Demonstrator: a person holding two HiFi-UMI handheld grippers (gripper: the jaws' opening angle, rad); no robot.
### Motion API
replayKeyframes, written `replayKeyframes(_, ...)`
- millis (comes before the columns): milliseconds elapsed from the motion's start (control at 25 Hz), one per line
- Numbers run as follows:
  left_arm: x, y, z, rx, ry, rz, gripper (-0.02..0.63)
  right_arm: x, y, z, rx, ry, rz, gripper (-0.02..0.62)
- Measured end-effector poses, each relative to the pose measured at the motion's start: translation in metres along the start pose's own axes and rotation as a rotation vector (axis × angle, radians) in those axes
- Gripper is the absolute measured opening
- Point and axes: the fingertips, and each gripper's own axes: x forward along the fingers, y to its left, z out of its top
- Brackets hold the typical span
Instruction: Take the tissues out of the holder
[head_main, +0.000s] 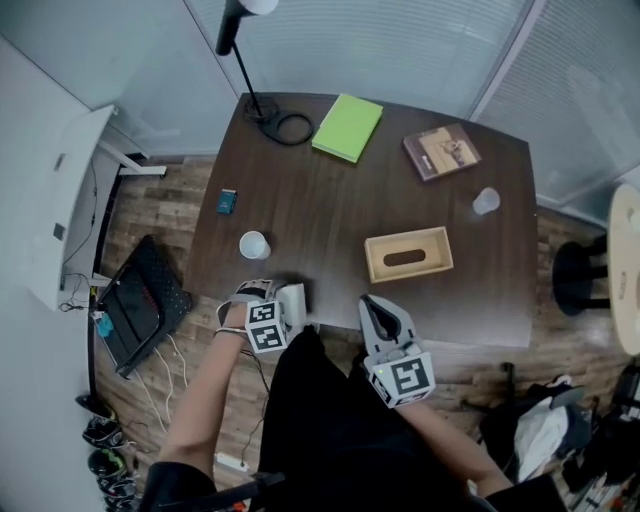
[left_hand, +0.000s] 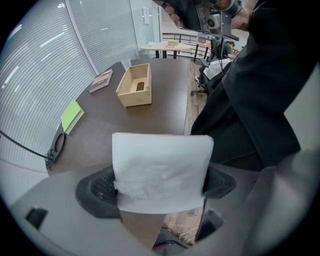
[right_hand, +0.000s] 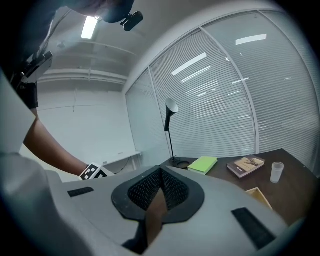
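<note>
While slatted blinds (head_main: 400, 40) are lining the room around the dark wooden table (head_main: 330, 200), the left gripper (left_hand: 160, 186) is pinching white folded tissues (left_hand: 160, 160) near the pale wooden holder (left_hand: 135, 97); its own view is showing the right gripper (right_hand: 160, 172) pressed together.

The dark desk (head_main: 330, 215) bears a green notebook (head_main: 347, 127) just beside a black lamp (head_main: 283, 126) and near a brown book (head_main: 441, 151). A clear cup (head_main: 486, 201), a white cup (head_main: 254, 245) and a small blue box (head_main: 227, 201) stand well apart.

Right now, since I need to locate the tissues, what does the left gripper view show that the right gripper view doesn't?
Only the left gripper view: white tissues clamped in the left hand-held gripper. Only the right gripper view: lamp head, clear cup, and the right hand-held gripper shut and empty. Both: green notebook, book, wooden holder, dark table.
</note>
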Motion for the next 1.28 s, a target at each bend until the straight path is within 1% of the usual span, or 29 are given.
replayKeyframes(80,0.005,0.001,0.002,0.018,-0.014,-0.021,0.469,0.008,0.000,0.001,-0.013,0.004,-0.018,0.009)
replayKeyframes(200,0.007,0.006,0.005,0.034,-0.045,-0.045,0.469,0.021,-0.004,0.015,-0.018,-0.017,-0.062,0.009)
replayKeyframes(360,0.001,0.020,0.004,0.052,-0.075,-0.042,0.469,0.036,-0.010,0.025,-0.018,-0.032,-0.108,0.009)
replayKeyframes(440,-0.007,0.028,0.009,0.018,-0.117,-0.036,0.469,0.042,-0.009,0.029,-0.024,-0.036,-0.114,0.009)
replayKeyframes(560,-0.025,0.041,0.022,-0.086,-0.219,-0.004,0.469,0.047,-0.006,0.036,-0.051,-0.047,-0.117,0.009)
replayKeyframes(640,-0.036,0.046,0.029,-0.137,-0.273,0.015,0.469,0.047,-0.009,0.038,-0.062,-0.049,-0.122,0.009)
replayKeyframes(760,-0.047,0.049,0.043,-0.149,-0.323,0.039,0.469,0.046,-0.016,0.047,-0.061,-0.056,-0.129,0.009)
replayKeyframes(960,-0.081,0.056,0.083,-0.200,-0.465,0.098,0.468,0.031,-0.023,0.069,-0.056,-0.084,-0.121,0.009)
replayKeyframes(1080,-0.099,0.058,0.102,-0.218,-0.503,0.135,0.469,0.019,-0.028,0.076,-0.057,-0.100,-0.131,0.009)
replayKeyframes(1200,-0.114,0.052,0.117,-0.264,-0.547,0.170,0.469,0.001,-0.033,0.086,-0.082,-0.130,-0.168,0.009)
replayKeyframes(1280,-0.125,0.046,0.126,-0.309,-0.594,0.178,0.469,-0.008,-0.034,0.090,-0.099,-0.140,-0.171,0.009)
